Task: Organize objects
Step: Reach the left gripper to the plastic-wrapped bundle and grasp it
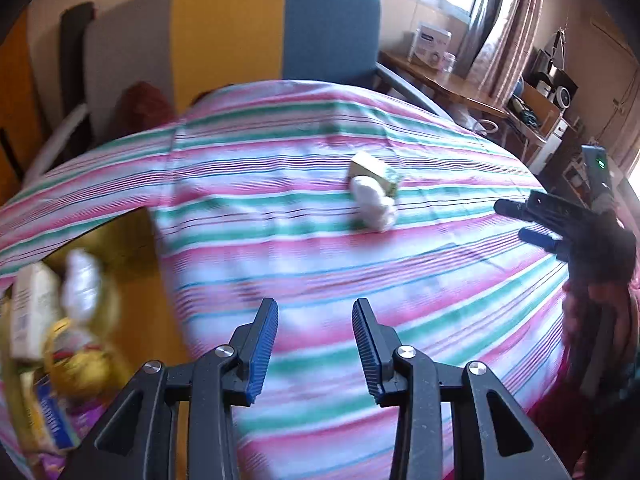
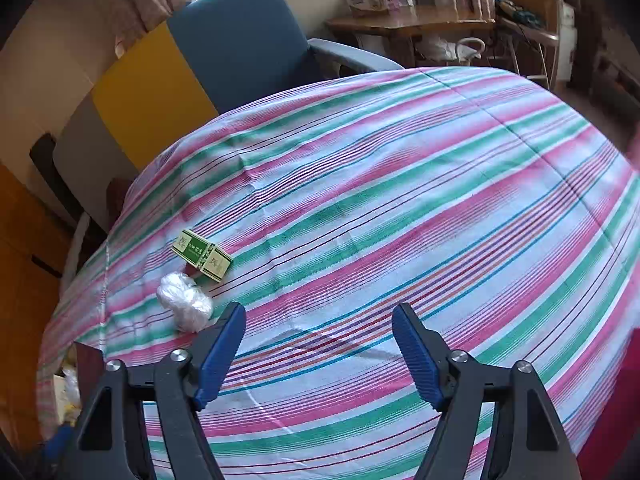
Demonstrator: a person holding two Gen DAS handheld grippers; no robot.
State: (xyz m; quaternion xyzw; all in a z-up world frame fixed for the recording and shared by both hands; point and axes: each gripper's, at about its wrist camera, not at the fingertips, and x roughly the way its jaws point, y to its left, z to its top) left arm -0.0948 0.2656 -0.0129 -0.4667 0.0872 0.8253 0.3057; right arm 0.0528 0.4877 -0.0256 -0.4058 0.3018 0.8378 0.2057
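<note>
Left gripper (image 1: 316,346): black plastic linkage arms, triangular cutouts, round silver screws at pivots, ribbed blue pads (image 1: 262,350) on inner finger faces. Right gripper (image 2: 320,354): same build, black arms, silver screws, ribbed blue pads (image 2: 220,354). In left view, right gripper's body shows green light; dark glove and red sleeve behind it.

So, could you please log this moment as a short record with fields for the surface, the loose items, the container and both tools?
surface: striped cloth covering the table
loose items: green box and clear plastic wad, close together; contact unclear
container: yellow bin at the table's left edge, holding blurred packages
left tool: open, empty, above the cloth
right tool: open, empty, plastic wad just left of its left finger
background: blue chair
</note>
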